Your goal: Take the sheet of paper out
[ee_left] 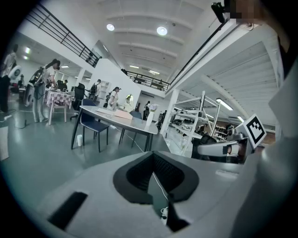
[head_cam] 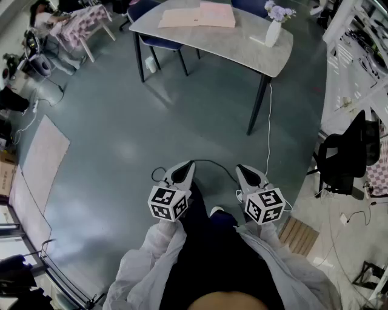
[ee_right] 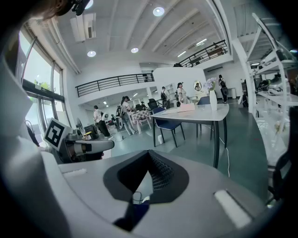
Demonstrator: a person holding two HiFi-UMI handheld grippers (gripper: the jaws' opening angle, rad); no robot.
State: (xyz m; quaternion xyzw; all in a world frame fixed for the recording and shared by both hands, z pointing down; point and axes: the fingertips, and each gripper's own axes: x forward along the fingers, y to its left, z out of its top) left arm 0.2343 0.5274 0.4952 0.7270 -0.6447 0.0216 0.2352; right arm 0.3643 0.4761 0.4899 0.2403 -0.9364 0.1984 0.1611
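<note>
A pink folder with pale sheets lies on the grey table far ahead of me; it also shows small in the left gripper view and the right gripper view. My left gripper and right gripper hang side by side in front of my body, well short of the table, over the floor. Both point slightly down. The left gripper's jaws meet at the tip with nothing in them. The right gripper's jaws also stand together, empty.
A white vase with flowers stands at the table's right end. Blue chairs sit behind and under the table. A cable runs down the floor toward my feet. A black office chair and shelving stand at the right; floor mats lie left.
</note>
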